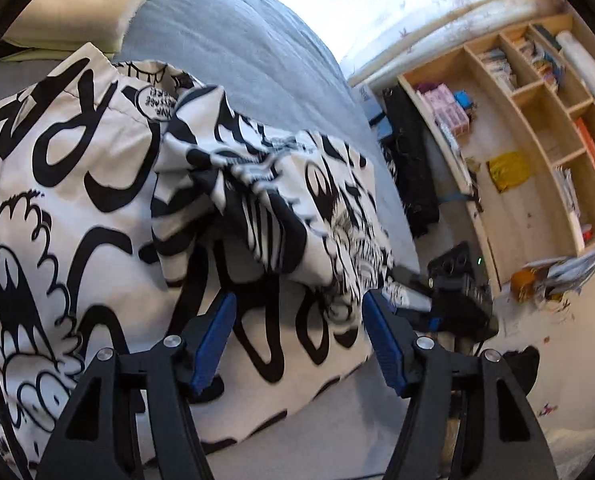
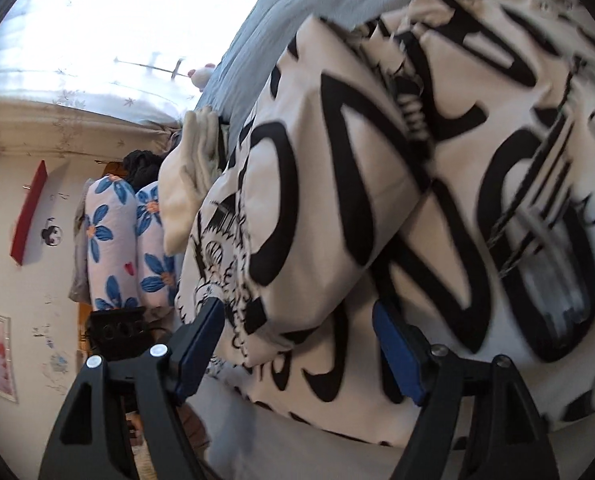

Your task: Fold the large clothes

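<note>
Now both the left gripper [image 1: 297,312] and right gripper [image 2: 297,320] hang spread wide over the shirt [image 1: 77,208], holding nothing, so next they likely must pinch an edge for another fold.

Window [image 2: 109,12] glare, motion blur (fisheye-warped edges) throughout.

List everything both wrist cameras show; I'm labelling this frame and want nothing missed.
garment: one, white with black graffiti print, partly folded on the bed
bed cover: one, grey-blue, under the garment
pillow: one, cream, at the bed's far end
shelf unit: one, light wood, beside the bed
flowered bolsters: two, white with blue flowers, past the bed's edge
left gripper: black, blue pads, open above the garment
right gripper: black, blue pads, open above the garment
</note>
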